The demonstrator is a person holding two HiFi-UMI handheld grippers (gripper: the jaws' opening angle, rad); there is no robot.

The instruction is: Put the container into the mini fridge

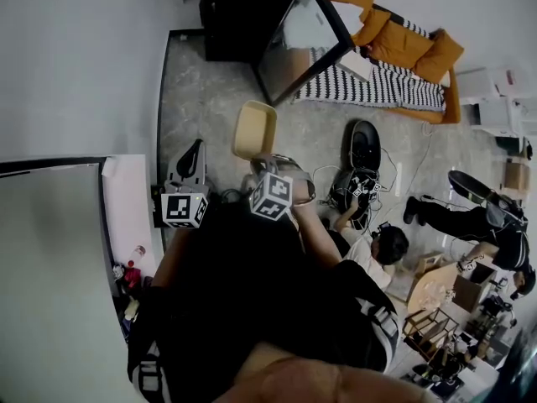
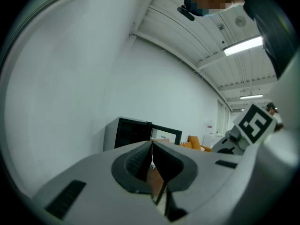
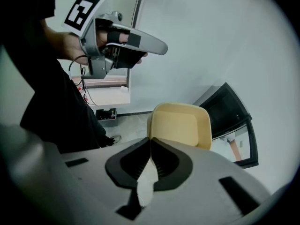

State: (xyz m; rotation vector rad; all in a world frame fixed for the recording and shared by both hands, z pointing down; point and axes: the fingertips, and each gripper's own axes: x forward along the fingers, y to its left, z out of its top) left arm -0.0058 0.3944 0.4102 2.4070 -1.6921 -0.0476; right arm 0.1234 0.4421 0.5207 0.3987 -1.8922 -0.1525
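The right gripper (image 3: pixel 150 142) is clenched on the near rim of the cream container (image 3: pixel 180 124), which hangs tilted above bare floor (image 1: pixel 210 91) short of the mini fridge (image 1: pixel 239 15). The fridge's door (image 1: pixel 302 36) stands swung wide. The left gripper (image 2: pixel 152 146), jaws pressed together on nothing, hovers beside the wall (image 1: pixel 75 65).

We count one cream container (image 1: pixel 254 129) and one black mini fridge (image 1: pixel 235 15) with one open door (image 1: pixel 300 44). There are two grippers, the left gripper (image 1: pixel 195 151) and the right gripper (image 1: pixel 263 161), plus one orange couch (image 1: pixel 411 44), one striped blanket (image 1: pixel 377 86) and two other people (image 1: pixel 379 254).
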